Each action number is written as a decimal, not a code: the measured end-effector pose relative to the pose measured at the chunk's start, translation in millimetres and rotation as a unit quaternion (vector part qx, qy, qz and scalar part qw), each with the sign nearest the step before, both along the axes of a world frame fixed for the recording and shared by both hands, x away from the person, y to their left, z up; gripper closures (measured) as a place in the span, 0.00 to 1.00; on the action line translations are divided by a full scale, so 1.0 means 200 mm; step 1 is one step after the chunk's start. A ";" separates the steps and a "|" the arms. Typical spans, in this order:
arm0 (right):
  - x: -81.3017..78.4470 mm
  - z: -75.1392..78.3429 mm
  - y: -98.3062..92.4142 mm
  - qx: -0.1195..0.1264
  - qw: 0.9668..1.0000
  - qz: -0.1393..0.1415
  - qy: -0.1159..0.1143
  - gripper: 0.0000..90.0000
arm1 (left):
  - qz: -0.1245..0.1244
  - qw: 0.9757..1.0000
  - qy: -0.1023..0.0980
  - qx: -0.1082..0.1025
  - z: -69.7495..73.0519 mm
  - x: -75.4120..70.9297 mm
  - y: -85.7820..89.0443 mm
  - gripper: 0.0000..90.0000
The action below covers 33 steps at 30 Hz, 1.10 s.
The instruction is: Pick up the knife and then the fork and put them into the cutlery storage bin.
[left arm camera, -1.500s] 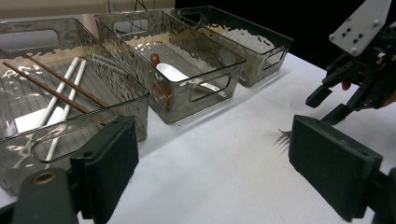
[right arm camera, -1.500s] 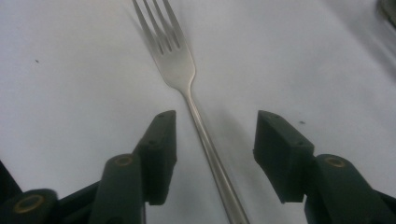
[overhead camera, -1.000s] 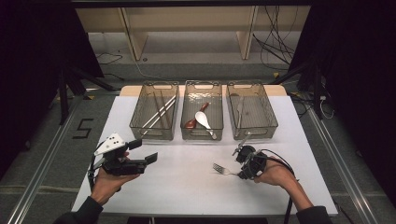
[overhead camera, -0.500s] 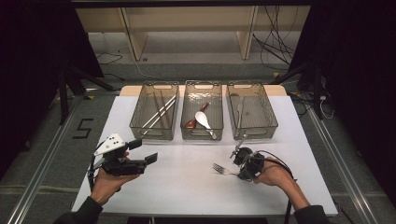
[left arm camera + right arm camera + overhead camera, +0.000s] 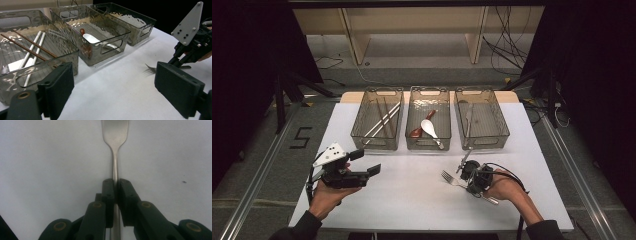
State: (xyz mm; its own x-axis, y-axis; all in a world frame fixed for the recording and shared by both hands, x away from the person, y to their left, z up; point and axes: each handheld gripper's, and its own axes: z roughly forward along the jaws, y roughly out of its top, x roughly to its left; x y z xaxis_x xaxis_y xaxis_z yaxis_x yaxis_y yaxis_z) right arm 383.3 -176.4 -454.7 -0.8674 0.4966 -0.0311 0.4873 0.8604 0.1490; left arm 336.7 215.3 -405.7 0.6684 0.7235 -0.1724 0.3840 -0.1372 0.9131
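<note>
Fork pinched in the right gripper, left gripper spread

Fork point(image 5: 115, 150) handle sits squeezed between the two black jaws of the right gripper point(image 5: 115, 185), which are pressed onto it from both sides; the right gripper view looks straight down the handle to the broad neck of the fork against the white table point(image 5: 50, 157). From the high view the right gripper point(image 5: 467, 179) sits low at the near right of the table, held in the person's right hand point(image 5: 504, 186), with the fork point(image 5: 449, 177) lying flat and its tines pointing left, its handle end sticking out on the other side of the gripper.

At the near left the left gripper point(image 5: 362, 165) is held above the table in the left hand point(image 5: 326, 192). Its jaws stand wide apart with nothing between them, as the left gripper view shows, where the fork's tines point(image 5: 150, 67) lie on the table beyond the right-hand jaw.

Three clear bins stand side by side at the far side of the table. The left bin point(image 5: 377, 144) holds brown and white chopsticks point(image 5: 382, 120). The middle bin point(image 5: 428, 146) holds a white spoon point(image 5: 430, 129) and a brown spoon point(image 5: 422, 125), touching. The right bin point(image 5: 501, 131) holds a thin pale utensil point(image 5: 469, 120) too faint to identify.
</note>
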 end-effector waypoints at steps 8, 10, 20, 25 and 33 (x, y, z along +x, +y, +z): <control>0.00 0.00 0.00 0.000 1.000 0.006 -0.001 0.94 | 0.000 1.000 0.000 0.000 0.00 0.00 0.00 0.17; 0.00 0.00 0.00 0.003 1.000 0.006 -0.001 0.94 | 0.000 1.000 -0.001 0.000 0.00 0.00 0.00 0.17; 0.01 0.05 -0.02 0.028 1.000 -0.003 -0.011 0.94 | 0.001 1.000 -0.002 -0.001 0.00 0.00 0.00 0.17; 0.01 0.07 -0.04 0.042 0.999 -0.011 -0.017 0.94 | 0.000 1.000 -0.002 0.001 0.00 0.00 0.00 0.17; 0.02 0.14 -0.07 0.081 0.996 -0.032 -0.033 0.94 | 0.000 1.000 -0.005 -0.001 0.00 0.00 0.01 0.17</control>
State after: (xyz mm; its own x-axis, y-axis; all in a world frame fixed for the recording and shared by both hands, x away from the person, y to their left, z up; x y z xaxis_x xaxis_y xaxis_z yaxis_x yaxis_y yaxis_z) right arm 386.6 -189.5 -426.5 -0.8326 0.5538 -0.0013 0.5249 0.7898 0.3174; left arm 336.8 216.7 -405.3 0.6697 0.7236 -0.1669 0.3743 -0.1348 0.9175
